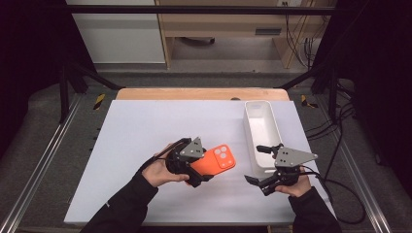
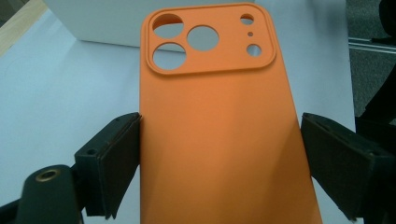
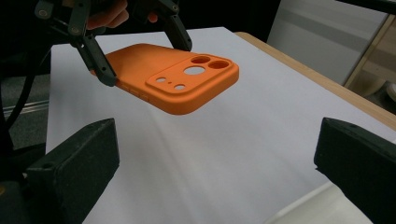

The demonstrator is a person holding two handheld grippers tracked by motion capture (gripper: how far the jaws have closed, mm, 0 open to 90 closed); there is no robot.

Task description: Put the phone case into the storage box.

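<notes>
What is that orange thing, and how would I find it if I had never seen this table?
Start at the big white sheet covering the table, then look near its middle, just left of the long white tray. There the left tool grips a phone case by its long edges, lifted off the sheet. It is the one bright orange thing here, with round camera holes at one end.

White table [image 1: 145,145]; white bin [image 1: 262,127] at right.

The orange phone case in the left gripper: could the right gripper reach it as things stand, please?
Probably yes. The right gripper is open and faces the phone case, held above the white sheet by the left gripper, with nothing between them.
</notes>
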